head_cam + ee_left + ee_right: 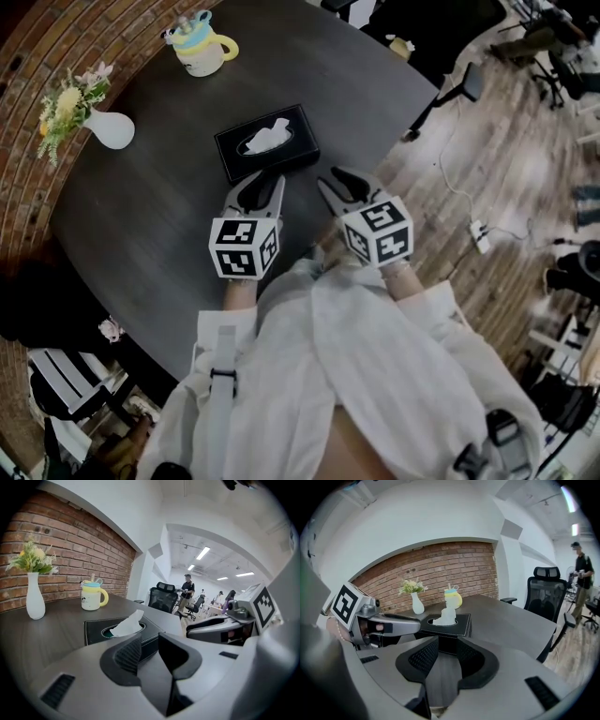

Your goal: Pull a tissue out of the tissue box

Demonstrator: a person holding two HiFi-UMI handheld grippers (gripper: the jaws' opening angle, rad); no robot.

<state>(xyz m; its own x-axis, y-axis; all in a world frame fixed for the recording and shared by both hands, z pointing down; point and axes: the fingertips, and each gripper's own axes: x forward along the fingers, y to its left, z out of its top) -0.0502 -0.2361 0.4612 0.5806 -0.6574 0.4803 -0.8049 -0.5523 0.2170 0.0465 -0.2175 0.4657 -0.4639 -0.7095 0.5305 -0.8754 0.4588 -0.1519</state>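
A black tissue box (267, 142) lies on the dark round table (150, 202), with a white tissue (265, 138) poking out of its top slot. Both grippers hover just short of the box's near side. My left gripper (260, 187) is open with nothing between its jaws; its view shows the box (105, 630) and tissue (127, 624) straight ahead. My right gripper (343, 183) is open and empty too, a little to the right of the box. Its view shows the box (445, 626), the tissue (446, 616) and the left gripper (401, 624) beside it.
A white vase with flowers (105, 127) stands at the table's left. A yellow-handled mug (200, 46) sits at the far edge. Office chairs (543, 595), cables on the wooden floor (473, 202) and standing people (186, 588) lie beyond the table's right side.
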